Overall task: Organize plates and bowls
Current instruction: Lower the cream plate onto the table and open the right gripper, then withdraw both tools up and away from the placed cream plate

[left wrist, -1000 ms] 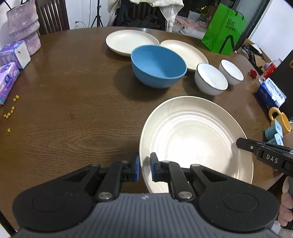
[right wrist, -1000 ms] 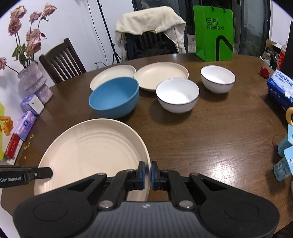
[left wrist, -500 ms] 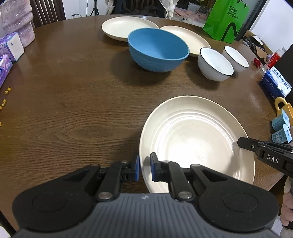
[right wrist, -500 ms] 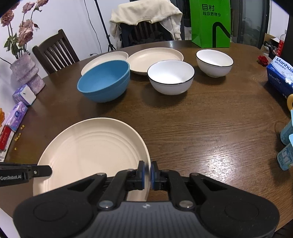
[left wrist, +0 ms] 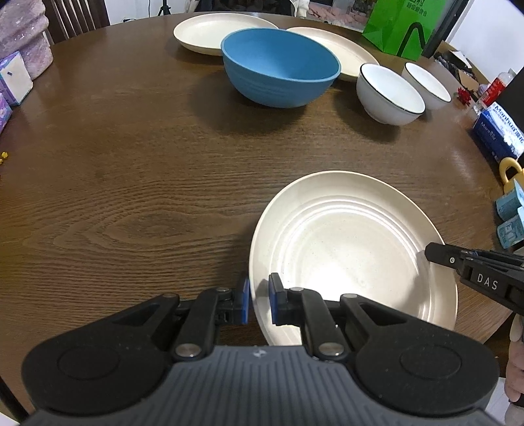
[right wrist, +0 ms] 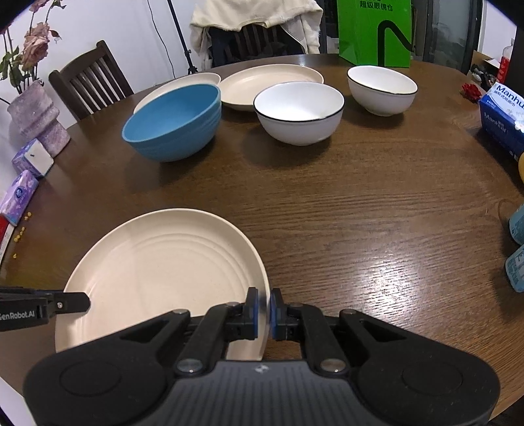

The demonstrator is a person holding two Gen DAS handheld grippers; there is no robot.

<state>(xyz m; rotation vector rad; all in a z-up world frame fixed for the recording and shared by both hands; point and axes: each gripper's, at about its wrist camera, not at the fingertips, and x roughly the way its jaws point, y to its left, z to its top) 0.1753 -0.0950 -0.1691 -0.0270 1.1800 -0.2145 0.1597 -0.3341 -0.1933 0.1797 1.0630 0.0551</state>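
A large cream plate is held above the brown table between both grippers. My left gripper is shut on its left rim. My right gripper is shut on its right rim. Beyond it stand a blue bowl, two white bowls with dark rims, and two cream plates at the back.
A green bag stands at the far edge. A purple vase and tissue packs sit at the left. A blue tissue box and blue cups sit at the right. Chairs stand behind the table.
Both grippers have carried the large plate forward, toward the bowls, which now look nearer and larger. The grips on the rim are unchanged.
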